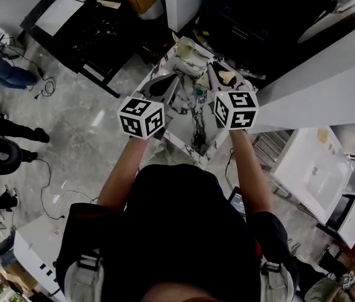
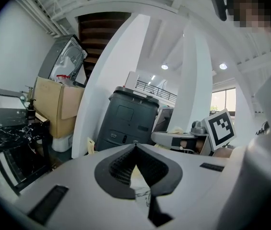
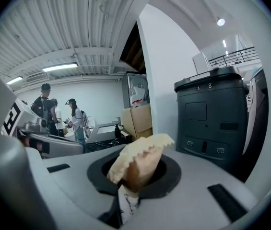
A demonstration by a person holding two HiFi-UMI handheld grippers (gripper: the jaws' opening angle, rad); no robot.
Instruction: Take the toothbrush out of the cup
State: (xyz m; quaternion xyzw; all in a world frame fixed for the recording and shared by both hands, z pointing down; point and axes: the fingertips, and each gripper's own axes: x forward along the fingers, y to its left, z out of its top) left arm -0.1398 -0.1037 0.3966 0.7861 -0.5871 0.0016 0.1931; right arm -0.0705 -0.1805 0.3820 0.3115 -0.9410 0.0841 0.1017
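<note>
In the head view both grippers are held side by side over a small marble-patterned table (image 1: 188, 126). A pale cup-like thing (image 1: 188, 48) stands at its far end; no toothbrush can be made out. My left gripper (image 1: 163, 85) (image 2: 135, 145) is shut, its jaws meeting tip to tip with nothing between them. My right gripper (image 1: 218, 74) (image 3: 137, 169) is shut on a cream paper wrapper (image 3: 140, 159) (image 1: 228, 76) with a serrated top edge, which sticks up out of the jaws. A small teal thing (image 1: 199, 93) lies on the table between the grippers.
A dark grey bin (image 2: 130, 119) (image 3: 212, 119) stands ahead beside a white pillar (image 2: 101, 80). A cardboard box (image 2: 53, 104) and a black cart (image 1: 95, 24) are to the left. People (image 3: 75, 121) stand far back. A white basin unit (image 1: 315, 168) is at the right.
</note>
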